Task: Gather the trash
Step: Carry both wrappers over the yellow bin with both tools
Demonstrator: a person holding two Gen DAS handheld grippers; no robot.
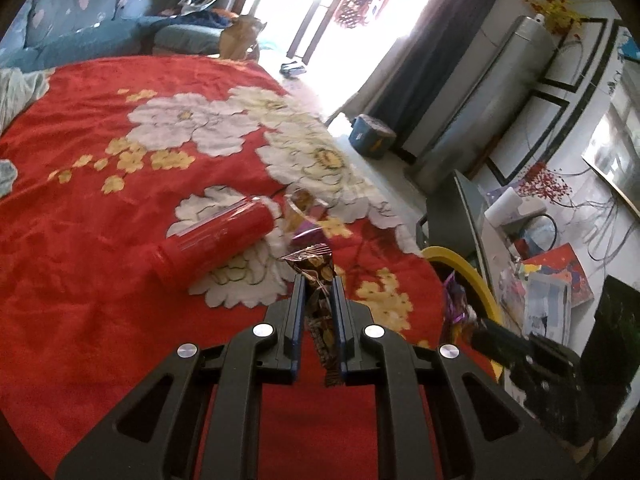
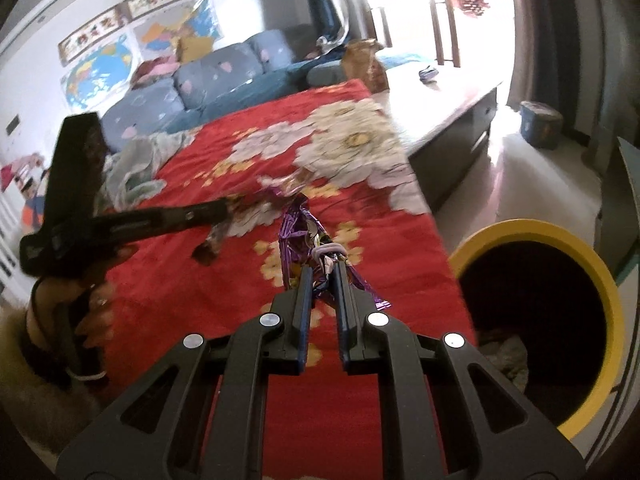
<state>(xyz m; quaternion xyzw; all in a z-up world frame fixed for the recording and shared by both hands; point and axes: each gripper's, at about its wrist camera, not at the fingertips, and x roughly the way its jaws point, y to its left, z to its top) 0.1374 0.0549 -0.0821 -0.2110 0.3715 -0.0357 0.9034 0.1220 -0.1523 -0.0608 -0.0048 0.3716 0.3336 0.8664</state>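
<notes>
From my remote seat, I can make out large dark characters on the two framed scrolls (image 2: pixel 124 20) high on the wall above the maps (image 2: pixel 140 52), but they are too blurred to read. The brown wrapper (image 1: pixel 316 280) and purple wrapper (image 2: pixel 304 236) show patterns only, no legible print.

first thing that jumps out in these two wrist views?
The bright red floral cloth fills both views, with a red bottle lying on its side on it. Each gripper is shut on a wrapper: the left gripper on a brown wrapper, the right gripper on a purple foil wrapper. A yellow-rimmed bin stands open off the cloth's right edge.
</notes>
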